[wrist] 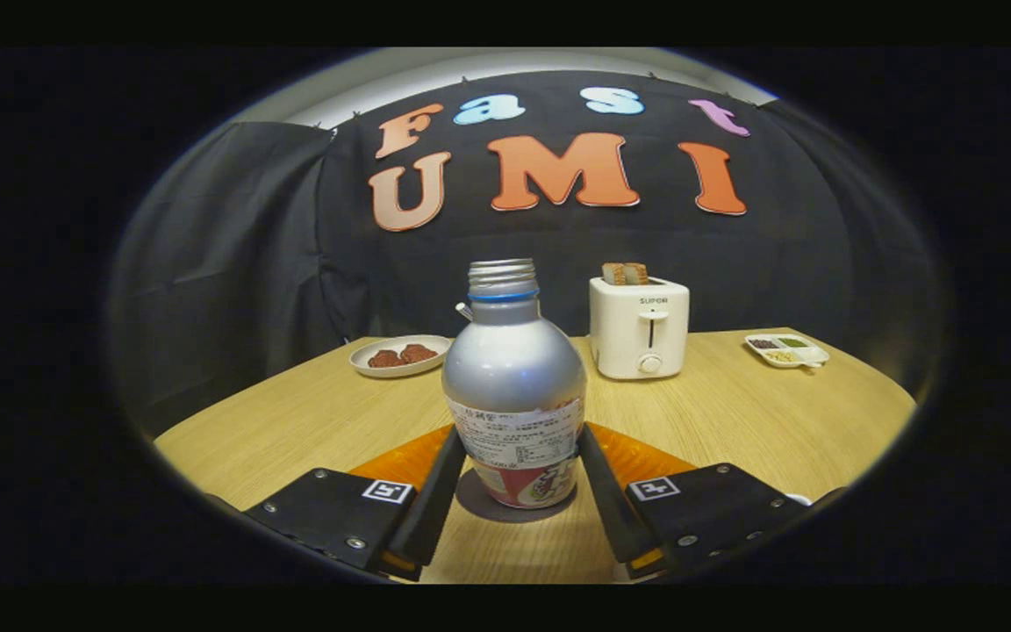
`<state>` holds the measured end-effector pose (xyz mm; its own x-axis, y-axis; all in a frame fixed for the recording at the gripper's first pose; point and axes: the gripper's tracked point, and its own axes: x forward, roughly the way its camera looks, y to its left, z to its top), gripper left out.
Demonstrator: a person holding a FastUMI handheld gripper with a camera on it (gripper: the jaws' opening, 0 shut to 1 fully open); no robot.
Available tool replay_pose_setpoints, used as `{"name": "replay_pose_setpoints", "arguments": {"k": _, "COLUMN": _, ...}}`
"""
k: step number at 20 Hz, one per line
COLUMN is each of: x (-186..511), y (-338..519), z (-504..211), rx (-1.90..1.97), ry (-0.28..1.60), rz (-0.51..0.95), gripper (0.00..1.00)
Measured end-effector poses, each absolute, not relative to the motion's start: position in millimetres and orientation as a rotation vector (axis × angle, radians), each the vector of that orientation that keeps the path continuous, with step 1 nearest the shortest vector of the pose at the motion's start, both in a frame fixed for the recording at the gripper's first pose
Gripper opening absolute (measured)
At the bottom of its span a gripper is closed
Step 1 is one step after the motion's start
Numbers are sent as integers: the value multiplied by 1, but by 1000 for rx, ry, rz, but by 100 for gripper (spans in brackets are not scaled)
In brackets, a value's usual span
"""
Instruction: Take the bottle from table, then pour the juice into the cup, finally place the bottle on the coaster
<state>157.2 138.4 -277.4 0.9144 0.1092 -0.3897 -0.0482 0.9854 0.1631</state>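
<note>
In the gripper view, the gripper (519, 439) is clamping both fingers against the uncapped silver bottle (514, 377), which is standing upright on the tabletop (295, 421), with a toaster (639, 327) and plate (400, 355) sitting beyond.

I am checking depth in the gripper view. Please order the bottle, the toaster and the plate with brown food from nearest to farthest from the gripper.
1. Bottle: between the gripper fingers, which flank its lower body.
2. Toaster: beyond the bottle, on its right.
3. Plate with brown food: beyond, on its left; about as far as the toaster, too close to call.
</note>
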Motion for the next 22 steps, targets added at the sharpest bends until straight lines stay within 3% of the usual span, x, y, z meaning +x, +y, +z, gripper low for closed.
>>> {"name": "replay_pose_setpoints", "arguments": {"k": 18, "x": 156, "y": 151, "z": -297, "rx": 130, "ry": 466, "rz": 93, "gripper": 79}}
{"name": "replay_pose_setpoints", "arguments": {"k": 22, "x": 146, "y": 150, "z": -288, "rx": 132, "ry": 471, "rz": 96, "gripper": 89}}
